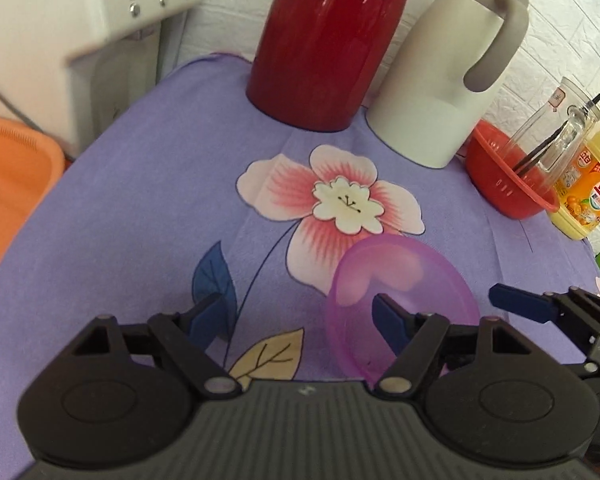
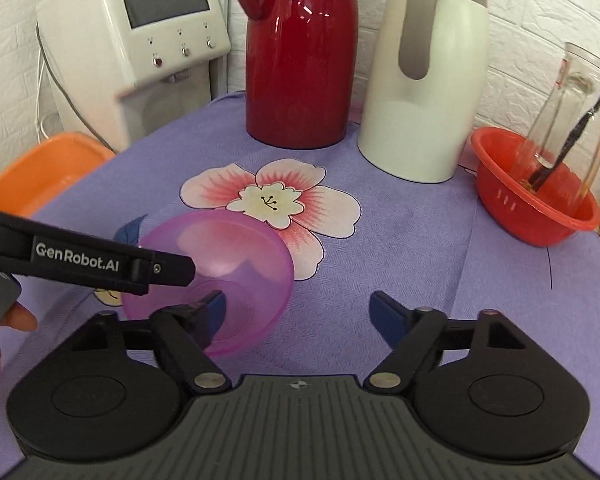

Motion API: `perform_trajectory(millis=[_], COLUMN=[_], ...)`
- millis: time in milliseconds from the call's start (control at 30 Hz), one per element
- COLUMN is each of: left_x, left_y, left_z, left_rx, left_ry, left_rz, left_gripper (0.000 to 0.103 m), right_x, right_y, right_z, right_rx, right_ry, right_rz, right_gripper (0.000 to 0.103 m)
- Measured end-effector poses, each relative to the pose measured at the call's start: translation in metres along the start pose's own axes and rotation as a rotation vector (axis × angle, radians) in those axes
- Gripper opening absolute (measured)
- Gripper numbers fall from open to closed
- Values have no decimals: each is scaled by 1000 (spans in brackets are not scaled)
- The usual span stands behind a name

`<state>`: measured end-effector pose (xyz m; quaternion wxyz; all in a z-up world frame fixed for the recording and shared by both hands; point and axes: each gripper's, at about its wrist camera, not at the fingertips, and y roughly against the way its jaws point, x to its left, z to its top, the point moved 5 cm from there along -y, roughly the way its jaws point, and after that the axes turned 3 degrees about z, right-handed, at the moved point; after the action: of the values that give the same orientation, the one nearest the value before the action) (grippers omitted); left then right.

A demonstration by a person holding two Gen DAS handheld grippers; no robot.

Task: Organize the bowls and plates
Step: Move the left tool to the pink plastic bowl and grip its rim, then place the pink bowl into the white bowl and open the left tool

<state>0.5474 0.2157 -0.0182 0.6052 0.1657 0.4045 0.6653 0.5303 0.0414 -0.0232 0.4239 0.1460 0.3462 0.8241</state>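
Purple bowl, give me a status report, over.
Left tongs and right tongs both open, empty. Translucent purple plastic bowl sits upright on the lilac flowered cloth, between the two tongs, ungripped. Nothing in the way.

Bright, even indoor light in both views. Small white glints streak the red jug (image 1: 320, 40) at top centre. Shadows are soft. Fisheye bending curves the edges, corners go dark, and the upper left is slightly blurred.
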Motion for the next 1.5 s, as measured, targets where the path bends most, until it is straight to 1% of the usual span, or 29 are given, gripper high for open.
perform_trajectory(millis=[133, 233, 333, 367, 400, 433, 500, 600, 667, 767, 900, 1067, 1233, 1400, 1500], left_x=[-2, -4, -8, -11, -13, -15, -18, -23, -27, -28, -41, -65, -104, -150, -178], left_y=[-1, -4, -6, -6, -5, -5, -5, -2, 2, 11, 32, 71, 116, 145, 157], left_z=[0, 1, 1, 0, -1, -2, -4, -7, -9, -13, -23, -42, -79, -128, -161], left_rx=[-8, -20, -36, -38, -46, -49, -59, -45, -45, -31, -32, -47, -64, -62, -38], left_ry=[6, 7, 4, -1, -14, -29, -38, -23, -39, -13, -26, -31, -76, -143, -181], left_rz=[-15, -11, -15, -21, -14, -7, -2, -47, -35, -67, -82, -151, -235, -308, -354], left_gripper=[74, 74, 67, 55, 42, 38, 29, 28, 28, 28, 28, 28, 28, 28, 28], right_x=[6, 12, 16, 18, 20, 22, 24, 28, 31, 32, 33, 30, 25, 17, 9], right_y=[-5, -7, -12, -14, -15, -16, -17, -17, -13, -1, 24, 69, 132, 188, 218], right_z=[1, 4, 5, 5, 4, 4, 3, 2, 1, -3, -9, -23, -56, -101, -129], right_rx=[3, 4, 14, 20, 27, 34, 30, 32, 35, 31, 22, -12, -55, -59, -48], right_ry=[1, 1, 3, 5, 9, 12, 11, 7, 6, 0, 3, -8, -12, -8, -23], right_rz=[32, 46, 59, 67, 75, 84, 89, 105, 99, 98, 82, 54, 0, -68, -115], right_gripper=[103, 103, 103, 103, 93, 80, 78, 72, 73, 73, 74, 74, 75, 80, 82])
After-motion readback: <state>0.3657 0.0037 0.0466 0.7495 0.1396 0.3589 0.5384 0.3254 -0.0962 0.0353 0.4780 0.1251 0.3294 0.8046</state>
